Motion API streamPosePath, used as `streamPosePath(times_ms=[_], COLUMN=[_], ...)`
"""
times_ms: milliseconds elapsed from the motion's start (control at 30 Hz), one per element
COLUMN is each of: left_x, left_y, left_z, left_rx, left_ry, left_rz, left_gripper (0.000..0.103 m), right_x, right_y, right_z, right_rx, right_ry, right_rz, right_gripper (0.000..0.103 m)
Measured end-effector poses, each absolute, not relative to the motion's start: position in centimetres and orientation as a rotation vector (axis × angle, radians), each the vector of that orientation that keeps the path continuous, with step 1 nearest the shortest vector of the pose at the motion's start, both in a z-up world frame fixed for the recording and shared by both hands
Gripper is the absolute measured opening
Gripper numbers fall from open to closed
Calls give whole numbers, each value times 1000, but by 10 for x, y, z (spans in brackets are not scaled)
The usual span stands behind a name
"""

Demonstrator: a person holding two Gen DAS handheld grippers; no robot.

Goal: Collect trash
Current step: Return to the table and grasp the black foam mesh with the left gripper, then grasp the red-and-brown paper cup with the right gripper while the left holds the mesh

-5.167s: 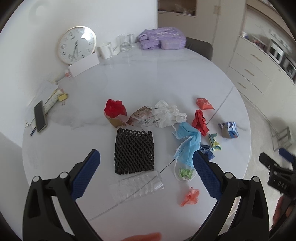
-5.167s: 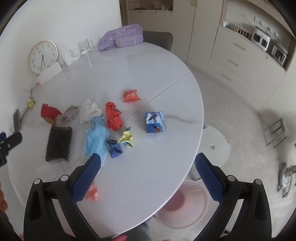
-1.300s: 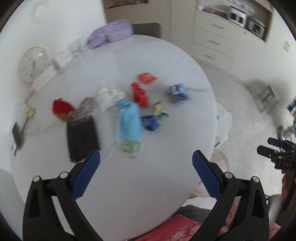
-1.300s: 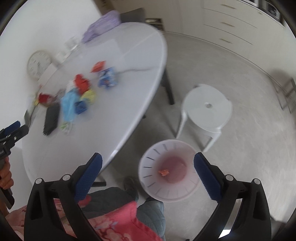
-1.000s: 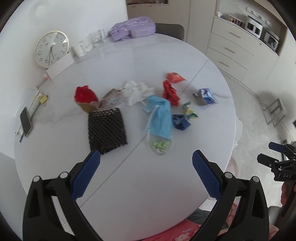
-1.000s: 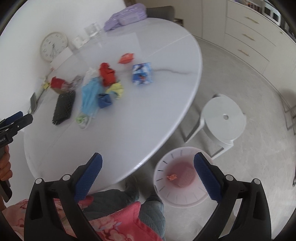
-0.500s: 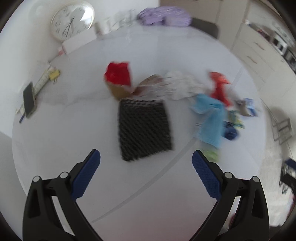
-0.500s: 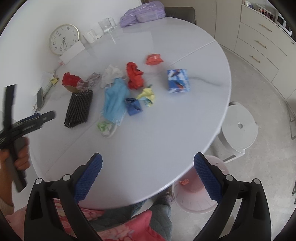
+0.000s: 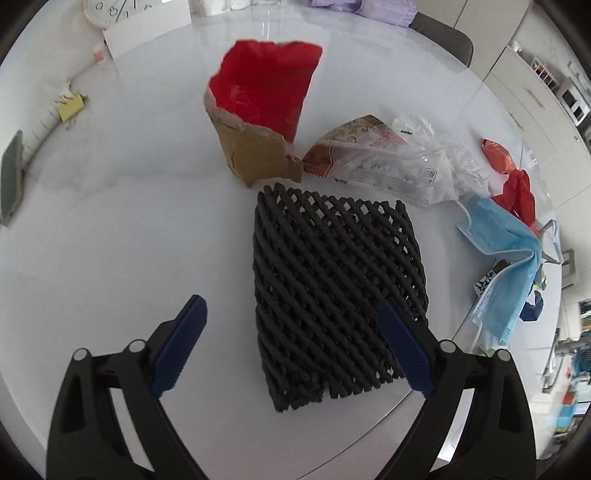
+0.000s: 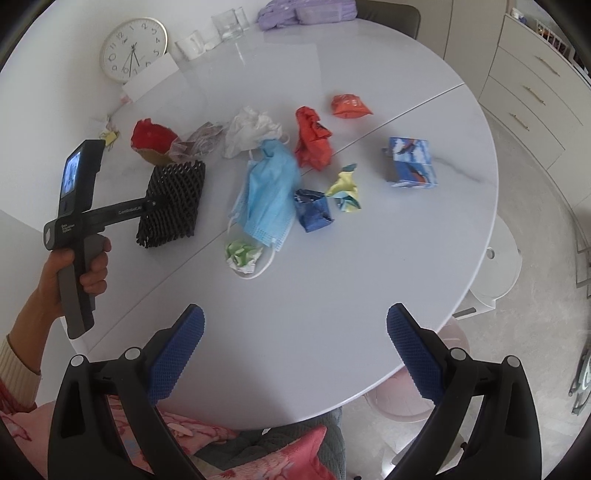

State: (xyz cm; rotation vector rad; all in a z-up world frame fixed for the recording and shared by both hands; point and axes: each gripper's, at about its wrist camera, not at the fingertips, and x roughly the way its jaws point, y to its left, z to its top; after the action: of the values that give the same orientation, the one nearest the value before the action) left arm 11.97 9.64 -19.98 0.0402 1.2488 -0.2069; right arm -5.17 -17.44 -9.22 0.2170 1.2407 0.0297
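Note:
A black foam net sleeve (image 9: 332, 280) lies on the white round table (image 9: 129, 240). My left gripper (image 9: 295, 347) is open just above the sleeve's near end, its right finger over the sleeve's edge. The sleeve also shows in the right wrist view (image 10: 171, 203), with the left gripper (image 10: 149, 203) at it. My right gripper (image 10: 295, 350) is open and empty above the table's near edge. Other trash: a torn red-lined paper cup (image 9: 258, 110), a snack wrapper (image 9: 354, 147), a blue face mask (image 10: 269, 192), red wrappers (image 10: 312, 138), crumpled papers (image 10: 242, 254), a small blue box (image 10: 412, 162).
A clock (image 10: 133, 50), glasses (image 10: 225, 24) and a purple bag (image 10: 306, 11) stand at the table's far side. A phone (image 9: 11, 181) lies at the left edge. A white stool (image 10: 495, 266) and a pink bin (image 10: 399, 406) stand right of the table.
My left gripper has moved down and close to the black net sleeve. My right gripper has swung back from the bin to over the table's near edge.

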Motion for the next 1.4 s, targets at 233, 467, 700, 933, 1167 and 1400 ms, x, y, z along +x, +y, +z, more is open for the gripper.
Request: streamPosePath(times_ms=[233, 467, 700, 933, 1167, 1400], left_x=[121, 111, 96, 74, 49, 45], left_y=[91, 84, 98, 134, 180, 218], left_z=[-214, -210, -194, -159, -132, -127], left_rx=[25, -20, -79, -139, -134, -122], left_ry=[1283, 1262, 1229, 1169, 1113, 1086], left_rz=[-191, -181, -175, -138, -71, -27], left_gripper=[72, 33, 13, 13, 13, 13], right_x=[-36, -27, -12, 45, 132, 192], right_y=[-162, -160, -149, -106, -8, 71], right_z=[-96, -95, -88, -63, -66, -115], right_rx=[190, 169, 133, 12, -297, -578], right_ry=[1267, 1272, 1242, 1145, 1058, 1030], right_rz=[47, 72, 137, 289, 522, 659], right_gripper=[99, 99, 99, 99, 99, 98])
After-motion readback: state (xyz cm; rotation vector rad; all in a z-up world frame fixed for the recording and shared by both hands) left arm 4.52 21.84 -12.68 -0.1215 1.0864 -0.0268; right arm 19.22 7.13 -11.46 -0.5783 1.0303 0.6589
